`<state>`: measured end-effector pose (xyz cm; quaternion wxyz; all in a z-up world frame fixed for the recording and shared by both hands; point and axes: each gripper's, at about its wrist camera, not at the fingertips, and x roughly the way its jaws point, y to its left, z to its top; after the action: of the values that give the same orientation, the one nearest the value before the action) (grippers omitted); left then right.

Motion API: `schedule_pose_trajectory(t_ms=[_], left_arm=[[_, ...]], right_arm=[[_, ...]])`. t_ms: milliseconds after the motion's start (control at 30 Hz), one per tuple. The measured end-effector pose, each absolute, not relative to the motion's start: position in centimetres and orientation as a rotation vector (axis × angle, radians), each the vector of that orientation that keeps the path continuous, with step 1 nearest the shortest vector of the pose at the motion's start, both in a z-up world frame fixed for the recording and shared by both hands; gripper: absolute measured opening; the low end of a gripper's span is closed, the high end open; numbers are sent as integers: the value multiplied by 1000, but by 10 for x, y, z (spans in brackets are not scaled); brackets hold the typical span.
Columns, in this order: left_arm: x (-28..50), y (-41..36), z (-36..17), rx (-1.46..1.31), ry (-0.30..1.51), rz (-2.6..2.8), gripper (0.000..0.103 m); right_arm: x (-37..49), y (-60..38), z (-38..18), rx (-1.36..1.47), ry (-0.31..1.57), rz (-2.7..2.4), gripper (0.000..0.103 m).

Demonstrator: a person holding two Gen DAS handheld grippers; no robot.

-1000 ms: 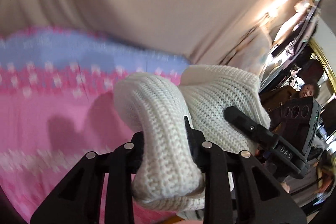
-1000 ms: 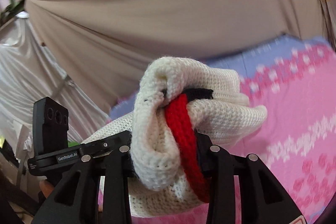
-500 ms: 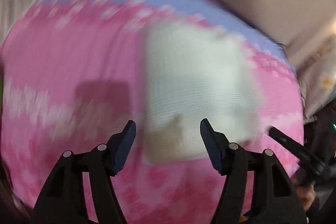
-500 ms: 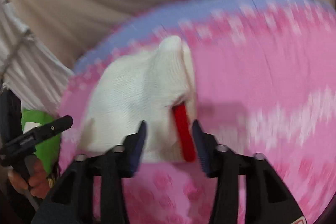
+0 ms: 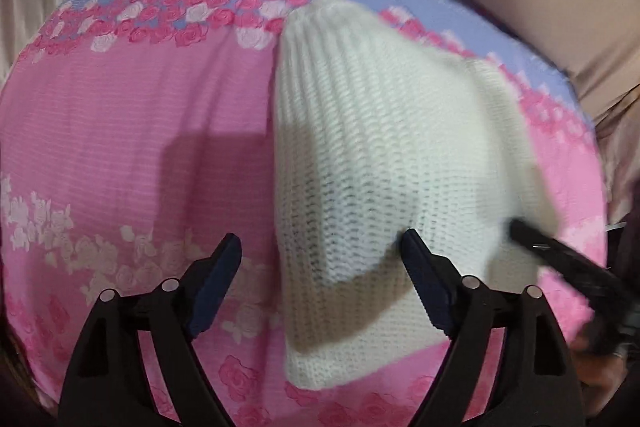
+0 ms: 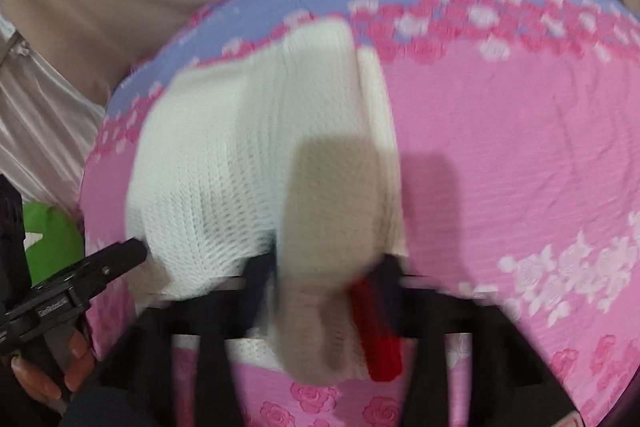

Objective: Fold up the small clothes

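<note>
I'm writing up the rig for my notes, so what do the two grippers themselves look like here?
Both are black plastic. The left gripper has two angular fingers with dark navy ribbed pads, triangular cut-outs in the arms and round silver pins at the joints. The right gripper is blurred but has the same black build. Seen from the right wrist view, the left one's body carries small white lettering, too blurred to read.

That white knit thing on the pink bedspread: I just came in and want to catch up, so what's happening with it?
A person with a claw in each hand is folding a small white knit garment on the pink flowered bedspread. The left claw has just been opening and now stands open, its pads off the knit, which lies between them. The right claw has just been closing and is clamped on a bunched edge with red trim.
</note>
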<state>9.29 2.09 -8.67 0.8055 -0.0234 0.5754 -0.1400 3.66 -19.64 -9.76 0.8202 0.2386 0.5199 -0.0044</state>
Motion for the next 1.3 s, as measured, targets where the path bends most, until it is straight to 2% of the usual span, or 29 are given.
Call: schedule_pose_trajectory(t_ms=[33,133,200,267,367,433,467,600,833,900,1300], left_arm=[[91,21,-86,-56,1227,-303,79],[85,18,-89,-20,1216,-294,85],[83,12,-98,12,1234,-280,85],[78,10,-98,5,1249,-266,84],[65,7,-84,21,1212,-255,84],[58,5,-76,26,1184,-244,84],[53,3,-72,30,1171,-233,84],[39,-4,-62,65,1120,-208,86],[19,-15,-58,136,1052,-172,89],[16,-15,-56,140,1040,-148,89],[-1,-16,-50,152,983,-116,89]], right_arm=[[26,-197,-84,532,1070,13,16],[7,-194,-70,491,1030,-10,17],[14,-194,-107,436,1153,-40,30],[13,-202,-125,483,1185,-43,36],[-6,-211,-91,529,1096,-84,43],[-11,-212,-82,505,1077,-105,50],[-17,-212,-73,468,1054,-138,58],[-36,-206,-53,360,983,-272,68],[-42,-179,-63,239,999,-294,69],[-44,-175,-61,219,988,-301,72],[-51,-155,-56,217,972,-245,75]])
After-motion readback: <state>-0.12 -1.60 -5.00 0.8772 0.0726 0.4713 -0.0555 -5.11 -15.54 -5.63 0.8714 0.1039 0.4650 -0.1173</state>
